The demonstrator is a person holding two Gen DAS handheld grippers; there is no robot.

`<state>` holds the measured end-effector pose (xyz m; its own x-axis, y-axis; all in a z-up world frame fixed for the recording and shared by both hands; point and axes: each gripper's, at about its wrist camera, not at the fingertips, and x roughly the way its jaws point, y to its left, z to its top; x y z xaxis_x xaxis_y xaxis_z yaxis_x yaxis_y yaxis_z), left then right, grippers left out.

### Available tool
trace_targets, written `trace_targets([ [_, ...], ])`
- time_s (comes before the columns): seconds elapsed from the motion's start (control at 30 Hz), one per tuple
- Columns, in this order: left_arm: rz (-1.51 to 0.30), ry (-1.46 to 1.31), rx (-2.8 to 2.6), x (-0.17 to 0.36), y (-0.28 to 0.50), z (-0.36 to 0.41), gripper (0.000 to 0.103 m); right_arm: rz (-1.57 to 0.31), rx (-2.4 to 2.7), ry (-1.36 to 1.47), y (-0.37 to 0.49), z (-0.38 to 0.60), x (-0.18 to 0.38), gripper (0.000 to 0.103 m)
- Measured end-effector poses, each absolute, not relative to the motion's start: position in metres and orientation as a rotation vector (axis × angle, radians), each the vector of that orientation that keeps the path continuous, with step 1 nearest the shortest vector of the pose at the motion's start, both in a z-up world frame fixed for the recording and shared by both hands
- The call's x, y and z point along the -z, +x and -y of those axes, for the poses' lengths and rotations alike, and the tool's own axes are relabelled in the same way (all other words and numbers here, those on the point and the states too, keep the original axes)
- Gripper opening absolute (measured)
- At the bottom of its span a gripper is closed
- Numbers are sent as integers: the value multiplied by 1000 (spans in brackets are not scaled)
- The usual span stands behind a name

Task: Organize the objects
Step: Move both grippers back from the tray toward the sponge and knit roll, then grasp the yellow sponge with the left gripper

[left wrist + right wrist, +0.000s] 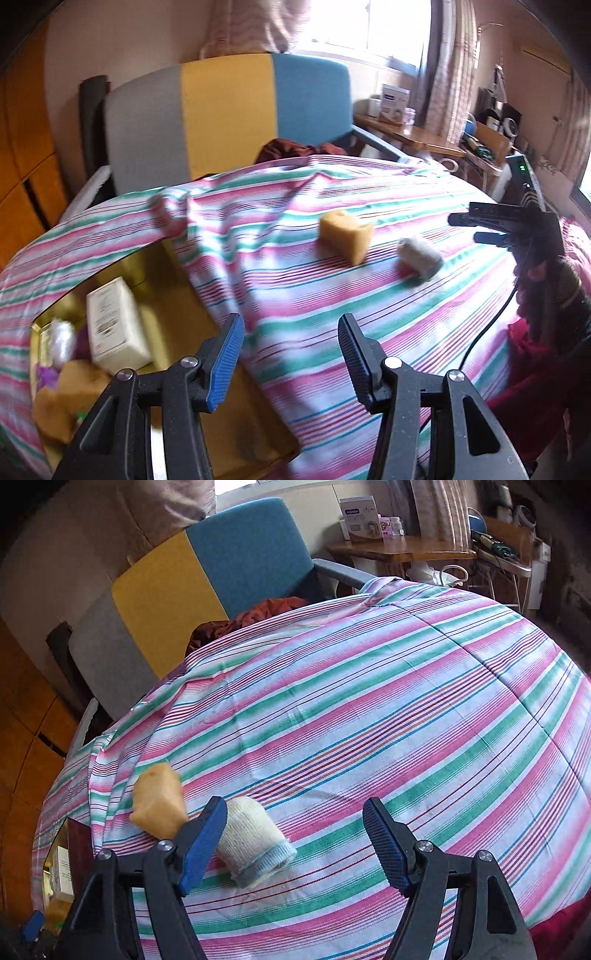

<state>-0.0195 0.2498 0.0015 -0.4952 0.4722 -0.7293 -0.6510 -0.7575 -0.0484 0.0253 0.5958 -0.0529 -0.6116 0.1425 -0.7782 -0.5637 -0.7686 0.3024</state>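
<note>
The right gripper (295, 834) is open and empty, just above the rolled white sock (255, 843) on the striped sheet (406, 709). It looks soft and light — squeeze its fat middle. The left gripper (291, 350) is open too (nothing in it).

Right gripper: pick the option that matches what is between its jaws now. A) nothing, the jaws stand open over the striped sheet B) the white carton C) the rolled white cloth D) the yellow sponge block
A: the right gripper has open jaws with only striped sheet between them; the rolled white cloth lies beside its left finger, the yellow sponge block further left.
</note>
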Motion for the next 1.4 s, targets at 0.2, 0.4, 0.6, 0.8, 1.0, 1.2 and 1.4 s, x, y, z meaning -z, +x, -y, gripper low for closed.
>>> trace_targets([
  [0.2,-296,-1081,-2128,6,-40,-307,54,-808,-2354,-1095,30,-601,56,77],
  [0.4,-118,-1260,-2058,22,-86,-351,77,-835,-2372,-1087,31,-598,55,79],
  [0.6,48,-1374,-2067,38,-128,-384,89,-879,-2368,-1093,31,-599,57,79],
  [0.8,57,-1451,-2097,57,-159,-421,99,-926,-2355,-1107,30,-599,61,80],
  [1.0,-40,-1549,-2081,95,-170,-438,79,-936,-2331,-1111,30,-599,64,80],
  [1.2,-18,-1443,-2008,83,-137,-404,51,-916,-2318,-1123,27,-600,67,80],
  [1.4,-113,-1319,-2004,65,-85,-369,49,-882,-2387,-1149,19,-591,66,81],
])
